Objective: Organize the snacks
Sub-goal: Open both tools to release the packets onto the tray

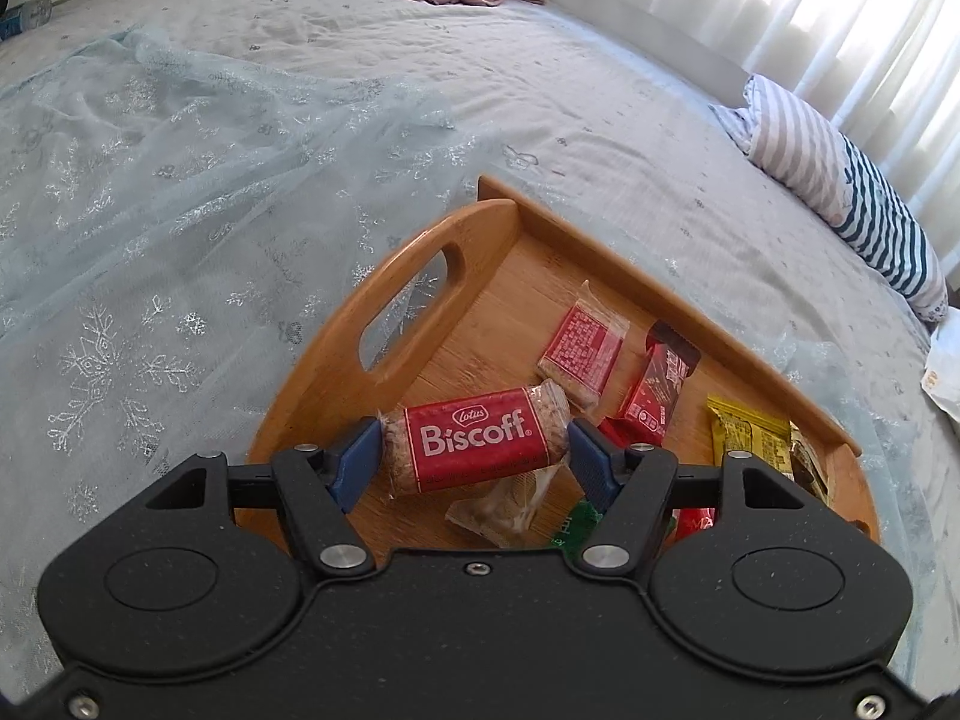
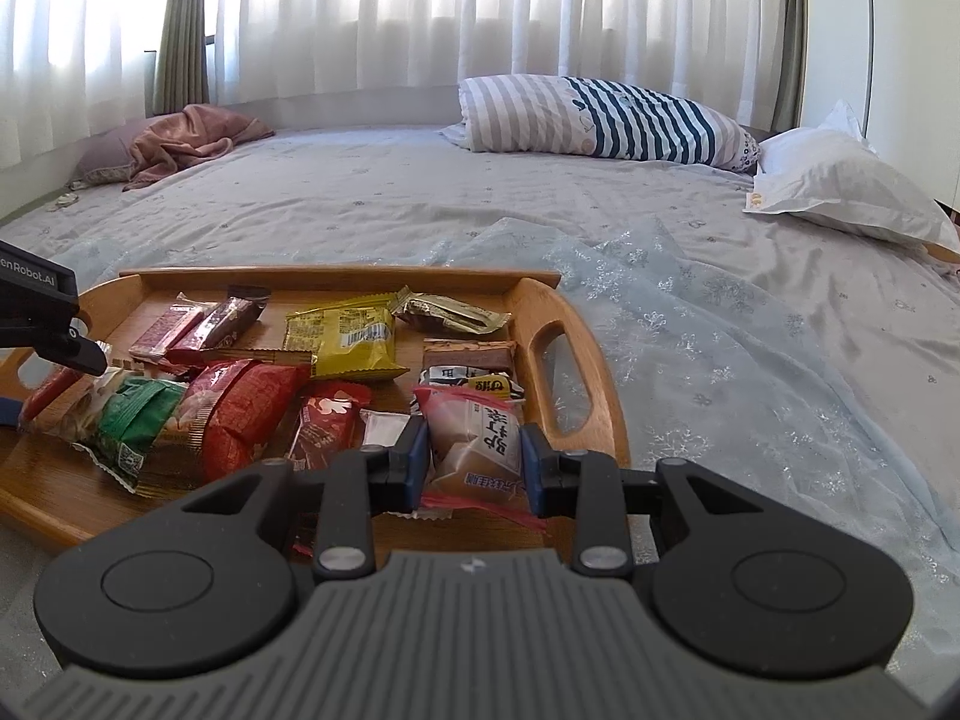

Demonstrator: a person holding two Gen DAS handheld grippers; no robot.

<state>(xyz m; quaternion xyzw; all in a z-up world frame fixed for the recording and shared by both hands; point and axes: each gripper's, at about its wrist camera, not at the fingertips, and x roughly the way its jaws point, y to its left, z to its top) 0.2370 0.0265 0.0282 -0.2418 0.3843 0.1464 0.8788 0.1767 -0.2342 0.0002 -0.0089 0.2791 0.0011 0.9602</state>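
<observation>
A: In the left wrist view, what has the left gripper (image 1: 474, 456) got?

B: A red Biscoff packet (image 1: 475, 446), crosswise between the blue pads (image 1: 358, 463), which press on its two ends; the jaws stand about half open around it. It hangs just above the wooden tray (image 1: 312, 396), near the handle end.

A: And below it?

B: A clear-wrapped biscuit (image 1: 510, 504) lies on the tray floor under the packet. Farther in lie a red flat packet (image 1: 582, 351), a dark red bar (image 1: 654, 390) and a yellow packet (image 1: 747, 438). The tray sits on a pale blue snowflake cloth (image 1: 150, 240) spread over the bed.

A: The right wrist view?

B: The right gripper (image 2: 475, 468) has its jaws narrow, pinching a clear-wrapped bun (image 2: 474, 450) with red edging at the near right corner of the tray (image 2: 606, 396). Whether the bun is lifted or resting on the wood, I can't quite tell. Left of it sit a red crinkled packet (image 2: 246, 414) and a green packet (image 2: 135, 420).
</observation>
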